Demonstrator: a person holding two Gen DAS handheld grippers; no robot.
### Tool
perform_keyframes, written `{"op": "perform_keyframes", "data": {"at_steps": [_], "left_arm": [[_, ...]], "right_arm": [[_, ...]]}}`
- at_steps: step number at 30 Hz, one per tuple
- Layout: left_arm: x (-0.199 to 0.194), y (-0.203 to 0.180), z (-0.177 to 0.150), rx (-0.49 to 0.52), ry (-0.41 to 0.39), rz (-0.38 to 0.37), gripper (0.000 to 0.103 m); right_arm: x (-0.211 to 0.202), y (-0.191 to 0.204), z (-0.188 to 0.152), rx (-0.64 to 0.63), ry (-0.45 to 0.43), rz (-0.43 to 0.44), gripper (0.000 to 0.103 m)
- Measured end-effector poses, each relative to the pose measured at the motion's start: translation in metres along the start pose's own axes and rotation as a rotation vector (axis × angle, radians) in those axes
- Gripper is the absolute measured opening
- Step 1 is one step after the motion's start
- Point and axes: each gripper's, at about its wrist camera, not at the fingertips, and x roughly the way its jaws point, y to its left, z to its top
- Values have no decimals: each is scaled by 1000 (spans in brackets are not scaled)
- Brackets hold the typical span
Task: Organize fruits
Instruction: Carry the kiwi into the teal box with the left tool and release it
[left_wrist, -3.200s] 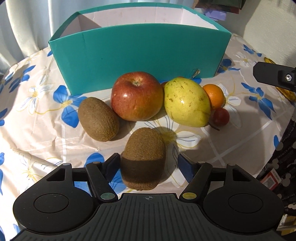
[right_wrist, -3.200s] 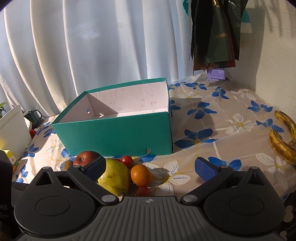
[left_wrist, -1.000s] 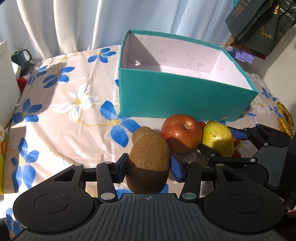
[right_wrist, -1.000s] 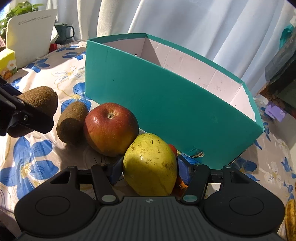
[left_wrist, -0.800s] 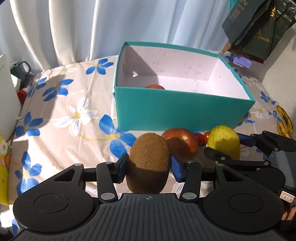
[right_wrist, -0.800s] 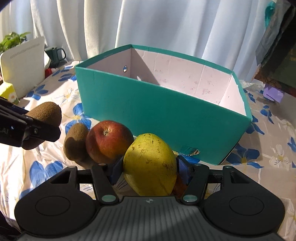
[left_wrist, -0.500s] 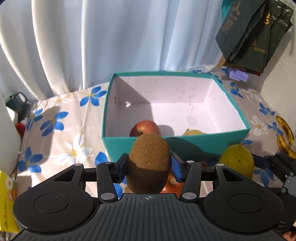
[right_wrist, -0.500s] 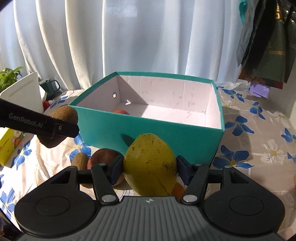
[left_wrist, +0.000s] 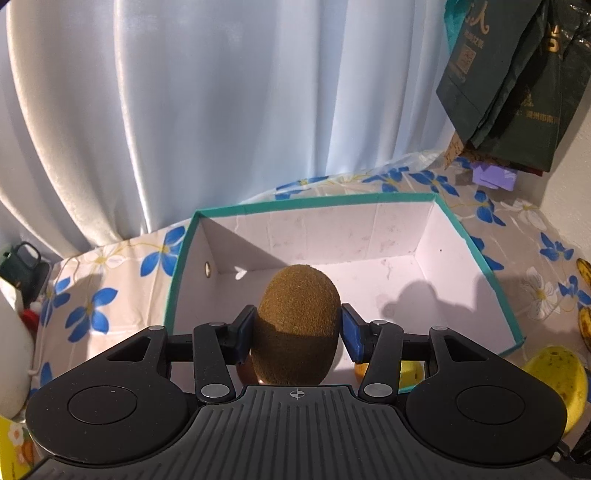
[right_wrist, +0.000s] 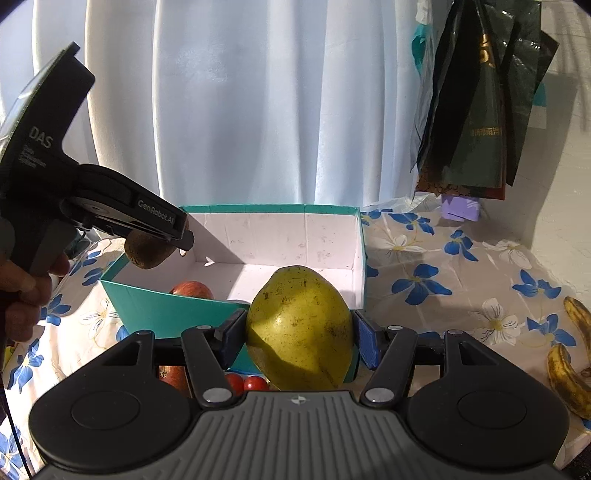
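Note:
A brown kiwi (left_wrist: 299, 295) sits between the blue pads of my left gripper (left_wrist: 297, 330), which is shut on it and hangs over the near left part of the teal box (left_wrist: 314, 201). From the right wrist view that kiwi (right_wrist: 149, 253) hovers above the box's left corner. My right gripper (right_wrist: 299, 334) is shut on a yellow-green pear (right_wrist: 299, 317), held in the air just before the box's front wall (right_wrist: 166, 310). A red apple (right_wrist: 192, 288) lies inside the box. The pear (left_wrist: 557, 376) shows low right in the left wrist view.
Cherry tomatoes (right_wrist: 243, 382) and another red fruit (right_wrist: 171, 373) lie on the flowered cloth before the box. Spotted bananas (right_wrist: 569, 376) lie at the right. A hand (right_wrist: 22, 291) grips the left tool. White curtains and hanging dark bags (right_wrist: 480, 110) stand behind.
Both grippers rose from the table with their fruit. The left one carried the kiwi forward over the box; the right one lifted the pear and levelled out in front of the box.

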Motion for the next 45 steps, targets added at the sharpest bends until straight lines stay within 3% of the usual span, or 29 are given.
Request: {"op": "perform_keyframes", "data": {"at_steps": [18, 45], "left_arm": [[88, -15, 2, 9, 149, 39, 53], [113, -22, 10, 11, 278, 47, 56]], "right_arm": [[7, -14, 0, 42, 3, -28, 61], [-3, -17, 4, 59, -21, -74, 61]]}}
